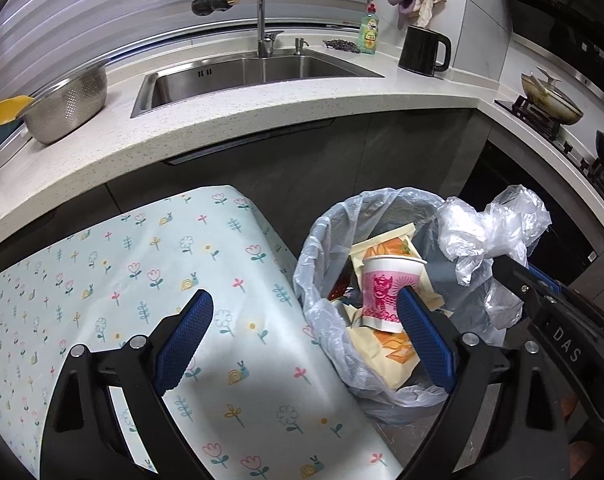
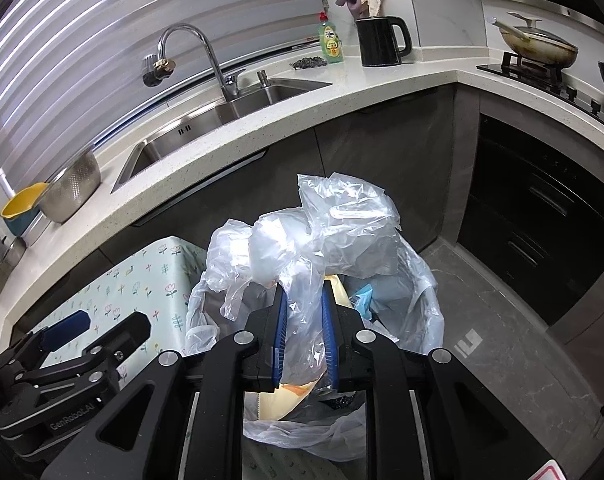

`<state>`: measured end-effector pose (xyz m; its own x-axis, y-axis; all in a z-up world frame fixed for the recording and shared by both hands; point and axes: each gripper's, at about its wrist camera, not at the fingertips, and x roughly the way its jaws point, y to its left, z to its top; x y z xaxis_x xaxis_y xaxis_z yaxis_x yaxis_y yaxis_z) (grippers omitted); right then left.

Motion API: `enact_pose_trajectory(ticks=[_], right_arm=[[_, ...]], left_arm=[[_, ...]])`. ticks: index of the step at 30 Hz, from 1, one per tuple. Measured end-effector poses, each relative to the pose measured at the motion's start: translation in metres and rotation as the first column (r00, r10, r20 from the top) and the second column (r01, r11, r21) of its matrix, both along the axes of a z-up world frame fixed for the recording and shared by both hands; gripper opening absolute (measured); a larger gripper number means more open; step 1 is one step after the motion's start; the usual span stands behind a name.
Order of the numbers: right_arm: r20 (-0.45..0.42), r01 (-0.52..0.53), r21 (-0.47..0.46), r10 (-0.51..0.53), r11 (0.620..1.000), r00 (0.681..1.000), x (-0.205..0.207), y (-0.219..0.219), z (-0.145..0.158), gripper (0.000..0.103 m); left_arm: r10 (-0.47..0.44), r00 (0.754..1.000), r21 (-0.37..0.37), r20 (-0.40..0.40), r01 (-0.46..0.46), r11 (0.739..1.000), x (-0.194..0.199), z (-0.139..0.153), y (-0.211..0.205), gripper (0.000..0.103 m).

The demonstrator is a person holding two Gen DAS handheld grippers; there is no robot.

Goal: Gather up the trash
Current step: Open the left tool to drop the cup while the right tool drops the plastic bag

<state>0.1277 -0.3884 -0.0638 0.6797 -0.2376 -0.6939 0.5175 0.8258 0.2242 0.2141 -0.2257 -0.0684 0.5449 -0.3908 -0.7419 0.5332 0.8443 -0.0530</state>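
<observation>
A bin lined with a clear bag (image 1: 326, 240) stands on the floor beside a table with a flowered cloth (image 1: 149, 280). In the bin lie a pink-printed paper cup (image 1: 386, 292) and orange-and-cream wrappers (image 1: 394, 356). My left gripper (image 1: 306, 340) is open and empty, one finger over the cloth and one over the bin. My right gripper (image 2: 304, 320) is shut on a crumpled clear plastic bag (image 2: 326, 224) and holds it above the bin (image 2: 422, 300). The same plastic bag (image 1: 494, 224) and the right gripper (image 1: 542, 300) show in the left wrist view, over the bin's right rim.
A pale counter (image 1: 261, 116) with a steel sink (image 1: 241, 76) and tap runs behind. On it stand a metal colander (image 1: 65, 108), a green soap bottle (image 1: 369, 30) and a black kettle (image 1: 422, 50). A pan (image 1: 550, 98) sits on the hob at right. Dark cabinets (image 2: 542, 220) lie below.
</observation>
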Motion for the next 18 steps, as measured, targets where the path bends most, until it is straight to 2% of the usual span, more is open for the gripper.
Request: enact_pose_trajectory(ticks=[2, 4, 6, 7, 18], right_arm=[[-0.011, -0.001, -0.003, 0.001, 1.000, 1.000, 0.004, 0.002, -0.003, 0.019], [-0.021, 0.006, -0.003, -0.006, 1.000, 1.000, 0.007, 0.003, -0.006, 0.026], [-0.012, 0.020, -0.007, -0.020, 1.000, 1.000, 0.006, 0.006, -0.005, 0.051], [-0.001, 0.025, -0.012, -0.025, 1.000, 1.000, 0.005, 0.008, -0.004, 0.055], [-0.003, 0.003, -0.031, -0.003, 1.000, 1.000, 0.001, 0.024, 0.009, 0.058]], left_arm=[[0.011, 1.000, -0.003, -0.005, -0.011, 1.000, 0.002, -0.001, 0.005, 0.088], [0.019, 1.000, -0.003, -0.005, -0.019, 1.000, 0.002, -0.001, 0.010, 0.088], [0.025, 1.000, -0.004, -0.002, -0.025, 1.000, 0.002, -0.001, 0.015, 0.089], [0.028, 1.000, -0.004, -0.001, -0.028, 1.000, 0.002, -0.001, 0.018, 0.089], [0.059, 0.998, -0.012, -0.002, -0.059, 0.998, -0.005, 0.006, 0.038, 0.090]])
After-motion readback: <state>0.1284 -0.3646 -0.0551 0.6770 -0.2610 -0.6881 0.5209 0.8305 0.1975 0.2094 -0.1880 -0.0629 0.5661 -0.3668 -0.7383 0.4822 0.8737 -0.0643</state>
